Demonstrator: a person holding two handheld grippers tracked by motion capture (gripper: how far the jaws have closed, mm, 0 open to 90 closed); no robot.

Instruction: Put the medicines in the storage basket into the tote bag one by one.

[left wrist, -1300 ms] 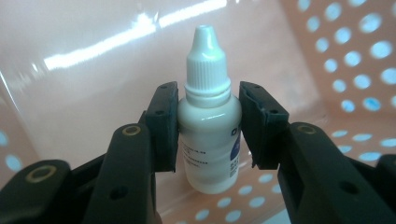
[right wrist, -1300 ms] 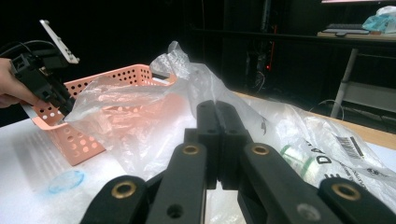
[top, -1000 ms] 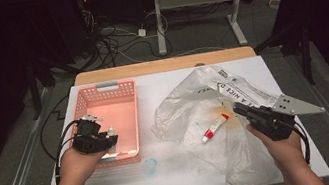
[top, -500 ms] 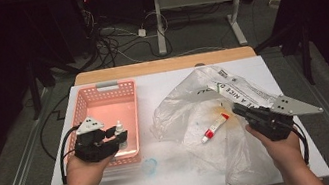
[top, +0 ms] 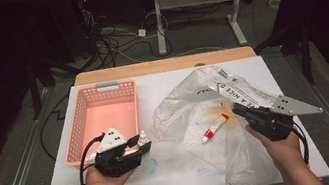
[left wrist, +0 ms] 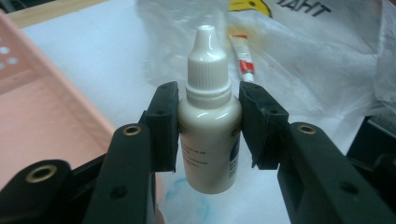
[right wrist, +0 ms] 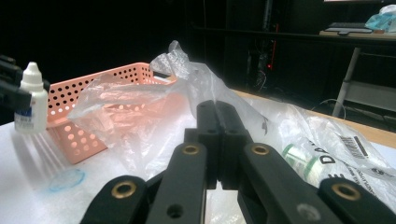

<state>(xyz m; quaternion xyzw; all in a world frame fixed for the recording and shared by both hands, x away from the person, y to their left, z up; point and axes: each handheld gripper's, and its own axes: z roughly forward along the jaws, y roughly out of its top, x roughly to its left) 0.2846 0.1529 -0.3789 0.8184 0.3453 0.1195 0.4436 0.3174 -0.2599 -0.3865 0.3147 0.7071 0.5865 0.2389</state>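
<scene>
Since the earlier frame, the left tool (top: 144,143) had carried the dropper bottle (left wrist: 208,122) toward three o'clock, off the basket's (top: 86,113) near corner, so binning looked undone; the white desk (top: 176,171) lay flat and matte; the crinkled clear bag (top: 196,112) stayed pinched in the clenched right tool (right wrist: 218,122); the perforated pink basket sat at ten o'clock; the smooth, ribbed-cap bottle stood upright, grasped, over the desk.
</scene>
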